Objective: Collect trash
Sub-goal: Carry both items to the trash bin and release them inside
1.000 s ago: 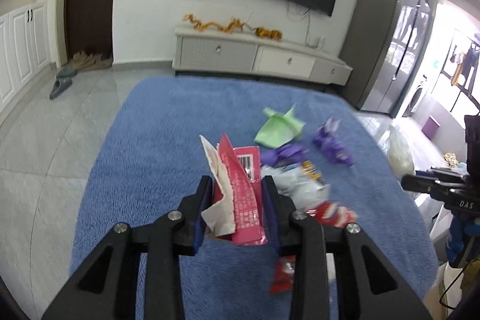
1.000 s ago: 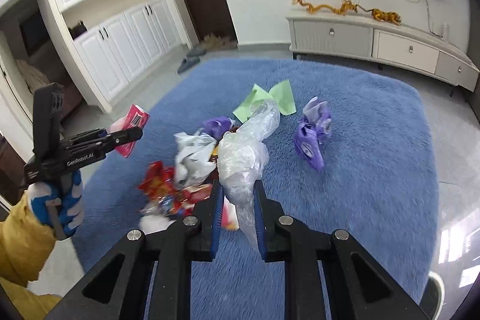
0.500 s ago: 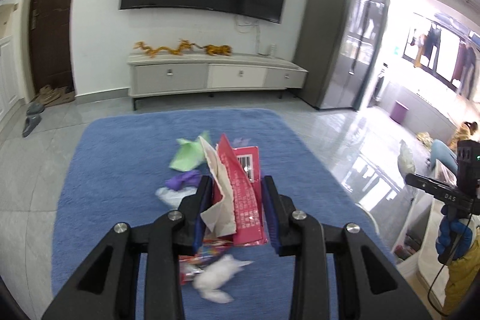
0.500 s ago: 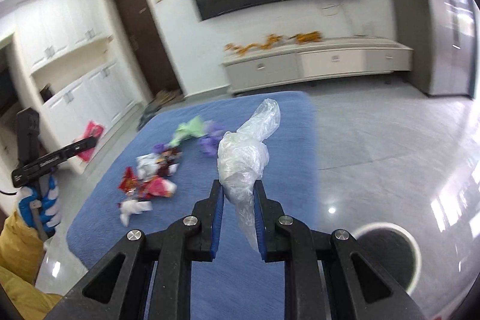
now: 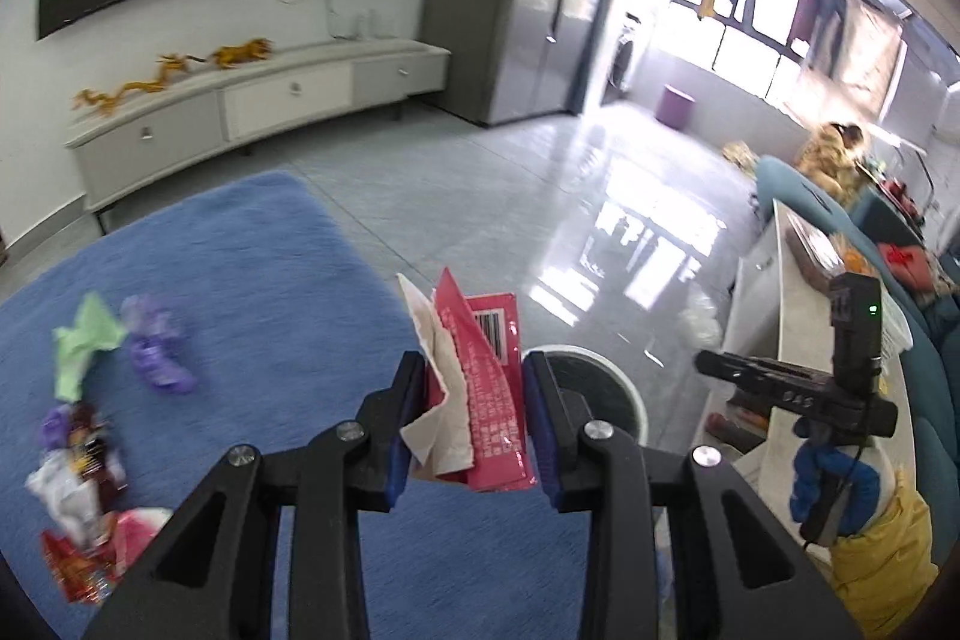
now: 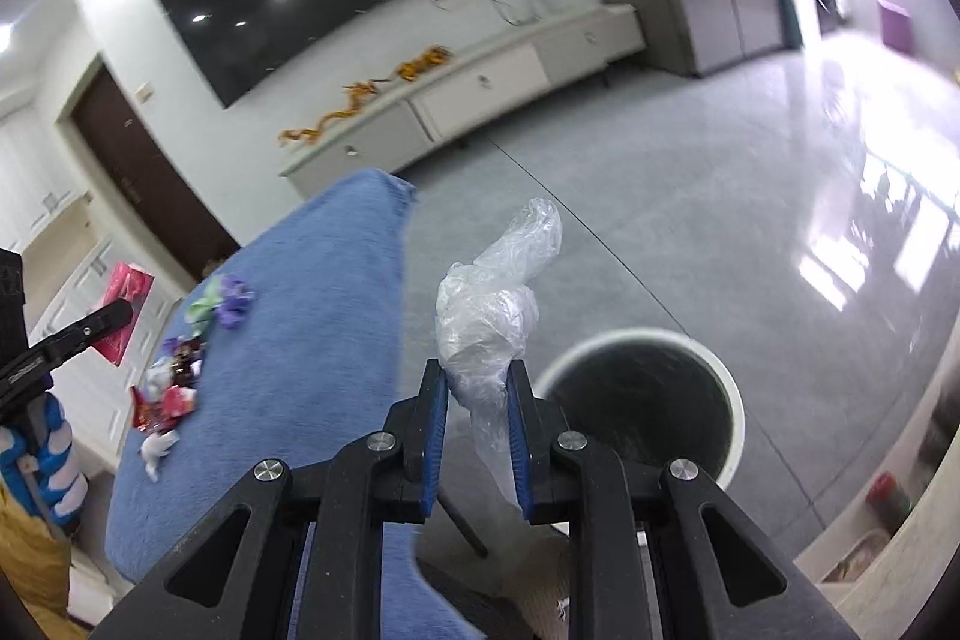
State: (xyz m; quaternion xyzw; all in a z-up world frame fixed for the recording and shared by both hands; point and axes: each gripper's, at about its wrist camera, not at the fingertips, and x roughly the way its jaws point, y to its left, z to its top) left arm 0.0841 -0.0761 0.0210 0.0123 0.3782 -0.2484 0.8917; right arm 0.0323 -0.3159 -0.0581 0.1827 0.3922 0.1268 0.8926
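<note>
Your left tool (image 5: pixel 474 403) is clamped on a pink wrapper (image 5: pixel 492 394) with a barcode, plus a crumpled bit of white paper (image 5: pixel 435 412) squeezed in on its left side. Just past the right fingertip, lower center of that frame, you can see the rim of the white trash bin (image 5: pixel 624 400) — mostly hidden behind the tool. The blue rug (image 5: pixel 252 280) fills the lower left, with the leftover trash pile (image 5: pixel 90 472) near the left edge and a green paper (image 5: pixel 81 346) and purple wrapper (image 5: pixel 156 346) a bit above it.

Your right tool (image 6: pixel 477 421) is pinched shut on a crumpled clear plastic bag (image 6: pixel 489 304) that sticks up above the fingertips. The trash bin (image 6: pixel 729 391) sits on the grey floor just right of the tool, lower center-right — open top, dark inside. The rug (image 6: pixel 300 340) runs along the left side, remaining trash (image 6: pixel 168 394) near the left edge. Your left tool (image 6: pixel 114 316) shows at far left with the pink wrapper (image 6: pixel 126 307) in it.
</note>
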